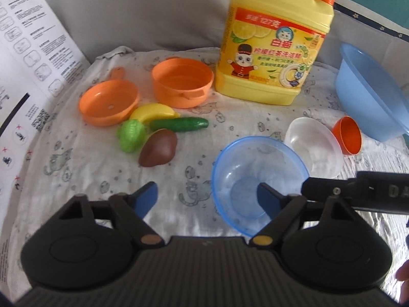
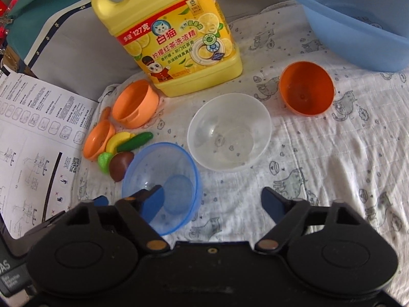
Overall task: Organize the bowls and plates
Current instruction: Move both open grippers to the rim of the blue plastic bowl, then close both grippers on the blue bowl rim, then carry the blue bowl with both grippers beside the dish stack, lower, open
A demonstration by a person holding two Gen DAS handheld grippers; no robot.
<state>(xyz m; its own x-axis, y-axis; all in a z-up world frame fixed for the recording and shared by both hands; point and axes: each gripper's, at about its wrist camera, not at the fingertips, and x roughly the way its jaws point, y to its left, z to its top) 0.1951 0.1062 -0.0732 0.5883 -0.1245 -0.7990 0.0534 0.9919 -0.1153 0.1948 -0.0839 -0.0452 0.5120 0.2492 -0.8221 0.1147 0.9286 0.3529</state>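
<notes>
Both grippers hang with jaws spread wide, holding nothing: the left gripper [image 1: 207, 197] has its right finger over the blue bowl [image 1: 258, 176], the right gripper [image 2: 213, 199] its left finger over that same bowl. In the right view, the clear bowl [image 2: 228, 133] sits just beside the blue one at 1 o'clock, the orange bowl [image 2: 305, 90] tilted at 1 o'clock of that, and the basin [image 2: 358, 25] farther on. The 3 bowls rest on a cloth [image 2: 319, 140], the jug [image 2: 171, 33] at 11 o'clock.
</notes>
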